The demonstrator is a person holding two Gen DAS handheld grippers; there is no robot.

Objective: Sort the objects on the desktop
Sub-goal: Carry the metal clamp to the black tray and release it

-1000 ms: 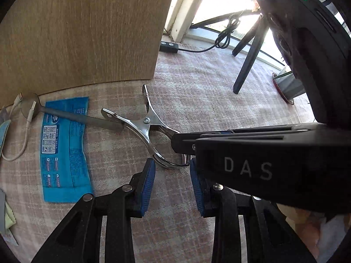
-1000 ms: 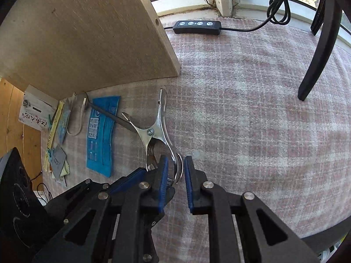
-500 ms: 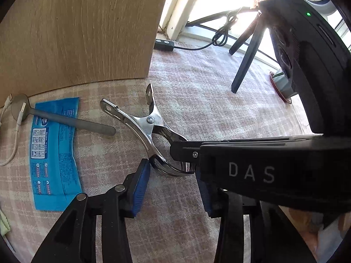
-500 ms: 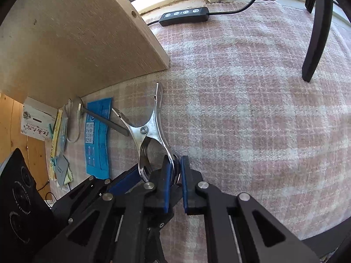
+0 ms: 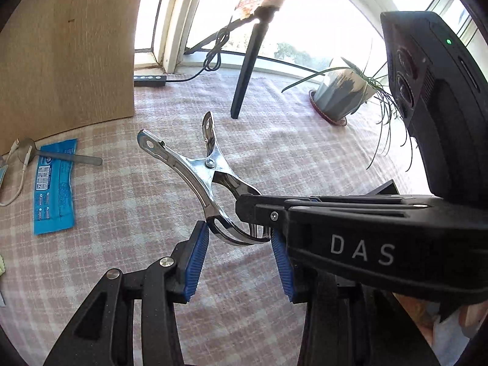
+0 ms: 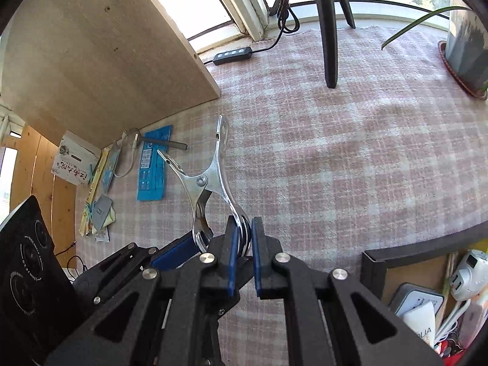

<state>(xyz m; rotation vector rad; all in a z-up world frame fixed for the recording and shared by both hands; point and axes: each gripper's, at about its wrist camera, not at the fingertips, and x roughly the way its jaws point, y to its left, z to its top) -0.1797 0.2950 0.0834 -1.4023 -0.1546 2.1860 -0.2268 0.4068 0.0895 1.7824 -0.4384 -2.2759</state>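
My right gripper (image 6: pixel 244 245) is pinched tight on the looped jaw end of the metal spring clamp (image 6: pixel 210 177), its blue pads pressed against the steel. The clamp is raised off the checked tablecloth (image 6: pixel 350 152), its two handles pointing away from me toward the wooden board (image 6: pixel 100 70). My left gripper (image 5: pixel 236 262) stands spread directly below the clamp; its left pad (image 5: pixel 195 262) sits just beside the clamp's loop, though I cannot tell whether it touches.

Taking the clamp as reference: to its left a blue packet (image 5: pixel 55 186) lies flat on the cloth, with a metal spoon (image 5: pixel 61 156) resting across the packet's far end. A white cable (image 5: pixel 18 177) curls further left of the packet. In the right wrist view, a small heap of paper sachets and a card (image 6: pixel 76 164) lies beyond the packet, against the foot of the board.

Behind the clamp, a black tripod leg (image 5: pixel 247 73) stands on the cloth, and a black cable switch (image 5: pixel 150 80) lies near the window sill. To the clamp's right, a potted plant (image 5: pixel 344 91) sits on a saucer.

At the near right table edge, an open box (image 6: pixel 427 299) holds a white charger, cables and small cartons.
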